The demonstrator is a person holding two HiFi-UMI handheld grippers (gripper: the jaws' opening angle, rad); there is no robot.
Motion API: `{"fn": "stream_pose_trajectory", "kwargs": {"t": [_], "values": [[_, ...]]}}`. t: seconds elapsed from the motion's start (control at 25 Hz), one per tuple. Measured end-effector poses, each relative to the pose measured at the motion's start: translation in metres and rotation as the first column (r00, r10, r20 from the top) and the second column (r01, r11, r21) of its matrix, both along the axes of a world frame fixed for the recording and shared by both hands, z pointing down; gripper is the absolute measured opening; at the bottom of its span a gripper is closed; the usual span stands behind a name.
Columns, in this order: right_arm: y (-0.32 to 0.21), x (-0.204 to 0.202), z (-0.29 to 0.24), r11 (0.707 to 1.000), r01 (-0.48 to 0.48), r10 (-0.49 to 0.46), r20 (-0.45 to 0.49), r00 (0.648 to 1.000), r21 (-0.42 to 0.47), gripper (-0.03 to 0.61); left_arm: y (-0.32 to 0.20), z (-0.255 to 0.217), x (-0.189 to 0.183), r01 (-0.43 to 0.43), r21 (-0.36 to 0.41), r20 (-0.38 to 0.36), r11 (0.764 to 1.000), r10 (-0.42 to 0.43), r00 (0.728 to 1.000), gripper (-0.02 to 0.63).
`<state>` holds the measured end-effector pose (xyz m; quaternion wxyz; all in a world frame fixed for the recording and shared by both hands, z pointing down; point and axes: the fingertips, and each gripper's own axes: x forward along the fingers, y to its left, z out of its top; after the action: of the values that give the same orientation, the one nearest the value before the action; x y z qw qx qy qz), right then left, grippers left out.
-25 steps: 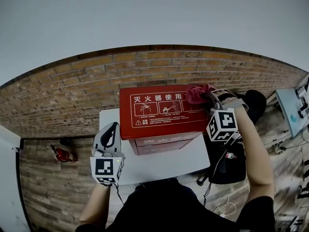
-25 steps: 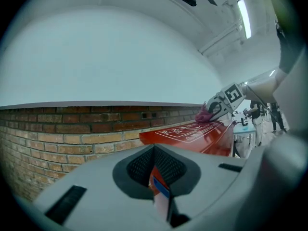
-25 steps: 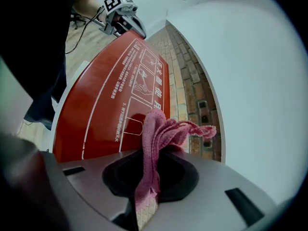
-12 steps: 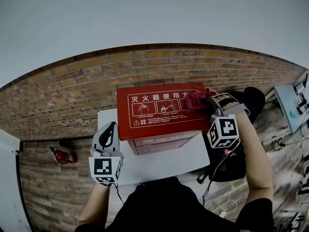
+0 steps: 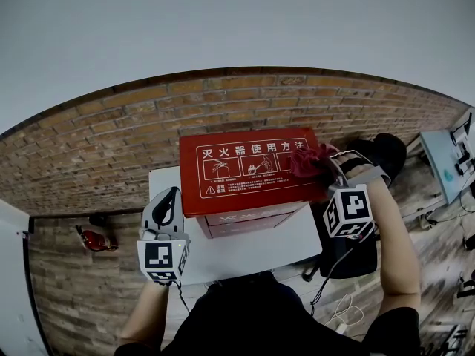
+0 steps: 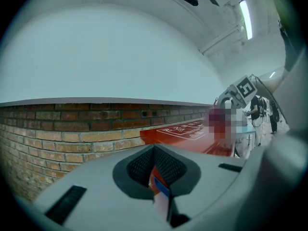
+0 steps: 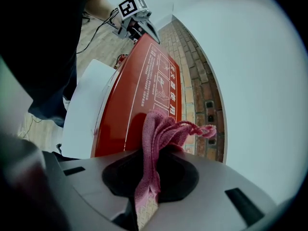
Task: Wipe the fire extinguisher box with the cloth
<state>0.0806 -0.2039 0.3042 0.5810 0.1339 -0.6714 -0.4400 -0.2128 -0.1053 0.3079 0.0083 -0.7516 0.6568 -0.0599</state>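
The red fire extinguisher box (image 5: 249, 169) with white print on its lid stands on a white table (image 5: 245, 251). My right gripper (image 5: 324, 165) is shut on a pink cloth (image 5: 310, 160), which rests on the right end of the lid. In the right gripper view the cloth (image 7: 159, 138) bunches out of the jaws over the box (image 7: 144, 85). My left gripper (image 5: 171, 197) hovers by the box's left front corner, shut and empty. In the left gripper view the lid (image 6: 183, 131) lies just beyond the closed gripper (image 6: 155, 170).
A brick wall (image 5: 111, 139) runs behind the table. A small red object (image 5: 95, 237) lies on the floor at the left. A black bag (image 5: 349, 258) with cables sits right of the table, and a pale bench (image 5: 445, 165) stands at the far right.
My right gripper has slid the cloth across the lid's right end, toward me and slightly right. The left gripper has stayed where it was.
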Motion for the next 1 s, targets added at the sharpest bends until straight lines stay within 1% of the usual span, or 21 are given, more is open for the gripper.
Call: {"fn": "stream_pose_trajectory", "kwargs": {"t": [0.36,0.52,0.76,1.0], "values": [[0.027,0.007,0.000,0.997,-0.002,0.000,-0.038,0.999,-0.071,0.069,0.000,-0.001,0.000,0.000,0.001,-0.005,1.000,0.000,1.000,0.015],[0.043,0.011,0.001,0.995,-0.012,0.008,-0.040,0.999,-0.096,0.069,0.000,-0.001,0.000,0.001,0.003,-0.009,1.000,-0.001,1.000,0.015],[0.058,0.014,0.005,0.994,-0.022,0.018,-0.035,0.999,-0.109,0.069,0.000,0.002,-0.001,0.002,0.000,-0.012,1.000,-0.002,1.000,0.015],[0.067,0.016,0.005,0.990,-0.032,0.030,-0.014,0.999,-0.135,0.069,-0.001,0.007,-0.002,-0.004,-0.022,-0.010,1.000,0.004,1.000,0.015]]}}
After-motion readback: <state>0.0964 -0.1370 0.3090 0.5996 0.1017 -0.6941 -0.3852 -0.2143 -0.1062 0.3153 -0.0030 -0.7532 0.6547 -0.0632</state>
